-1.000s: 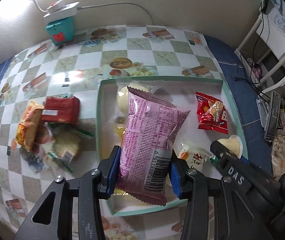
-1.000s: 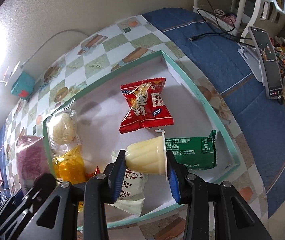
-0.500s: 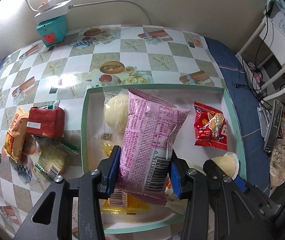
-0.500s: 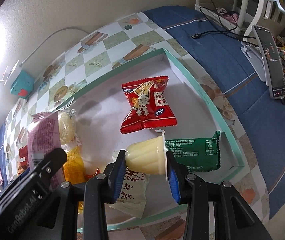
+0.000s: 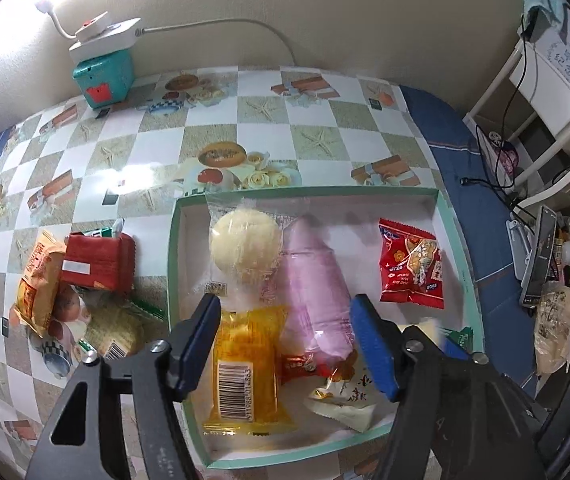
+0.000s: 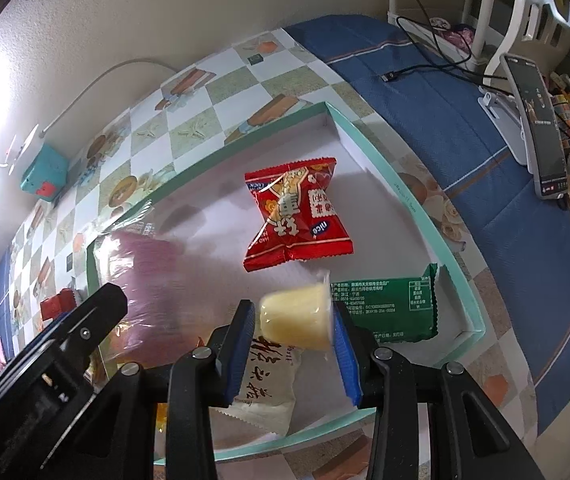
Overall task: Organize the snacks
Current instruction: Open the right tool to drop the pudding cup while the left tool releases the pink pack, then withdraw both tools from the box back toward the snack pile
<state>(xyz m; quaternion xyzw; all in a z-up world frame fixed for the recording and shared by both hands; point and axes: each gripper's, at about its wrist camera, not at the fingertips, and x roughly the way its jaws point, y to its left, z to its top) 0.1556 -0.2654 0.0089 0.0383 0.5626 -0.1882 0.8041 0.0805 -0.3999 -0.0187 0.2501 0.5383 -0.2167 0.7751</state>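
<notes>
A teal-rimmed white box point(image 5: 451, 224) holds snacks. The pink packet point(image 5: 317, 280) lies in it, blurred, beside a round cream bun point(image 5: 245, 246), a yellow packet point(image 5: 245, 364), a red packet point(image 5: 411, 268) and a white packet point(image 5: 345, 396). My left gripper point(image 5: 289, 344) is open above them, holding nothing. My right gripper point(image 6: 293, 352) is open; the yellow jelly cup point(image 6: 297, 316) is blurred between its jaws, touching the right pad. The pink packet point(image 6: 153, 276), red packet point(image 6: 297, 216) and a green packet point(image 6: 393, 304) show in the right wrist view.
Loose snacks lie left of the box: a red packet point(image 5: 99, 260), an orange packet point(image 5: 39, 280), a pale packet point(image 5: 115, 332). A teal block with power strip point(image 5: 103, 72) stands by the wall. A phone on a stand point(image 6: 533, 128) and cables are at right.
My left gripper has opened and the pink packet has dropped into the box. My right gripper has opened wider and the jelly cup is loose, blurred by motion.
</notes>
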